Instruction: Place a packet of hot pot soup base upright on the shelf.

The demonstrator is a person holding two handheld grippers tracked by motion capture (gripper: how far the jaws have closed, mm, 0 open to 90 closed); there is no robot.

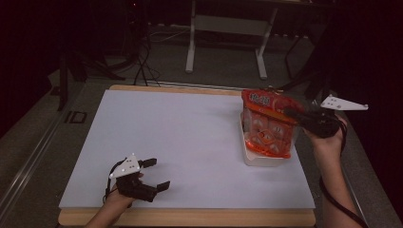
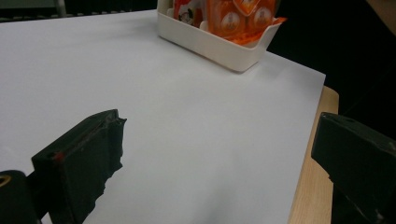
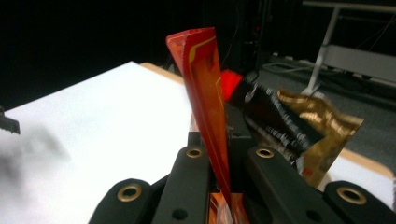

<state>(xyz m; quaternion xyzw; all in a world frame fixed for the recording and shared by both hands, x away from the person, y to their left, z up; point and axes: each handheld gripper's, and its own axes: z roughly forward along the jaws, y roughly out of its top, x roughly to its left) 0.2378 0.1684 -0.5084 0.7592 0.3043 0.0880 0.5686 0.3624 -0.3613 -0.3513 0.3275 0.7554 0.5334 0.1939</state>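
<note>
An orange snack bag (image 1: 266, 121) with clear windows stands upright in a white bin (image 1: 259, 159) at the table's right side. My right gripper (image 1: 289, 113) is shut on the bag's upper right edge. In the right gripper view the jaws of that gripper (image 3: 217, 140) pinch the bag's flat orange top seal (image 3: 203, 84), which rises between them. My left gripper (image 1: 158, 174) rests open near the front left of the table with nothing in it. Its view shows the wide-open left gripper (image 2: 219, 126) over bare white surface, with the bin (image 2: 210, 44) and orange packets (image 2: 233, 14) far off.
A white board (image 1: 180, 142) covers the wooden table (image 1: 190, 217). A crinkled gold and black packet (image 3: 299, 121) sits right behind the orange seal. Beyond the table are a dark floor, cables and a white stand (image 1: 225, 28).
</note>
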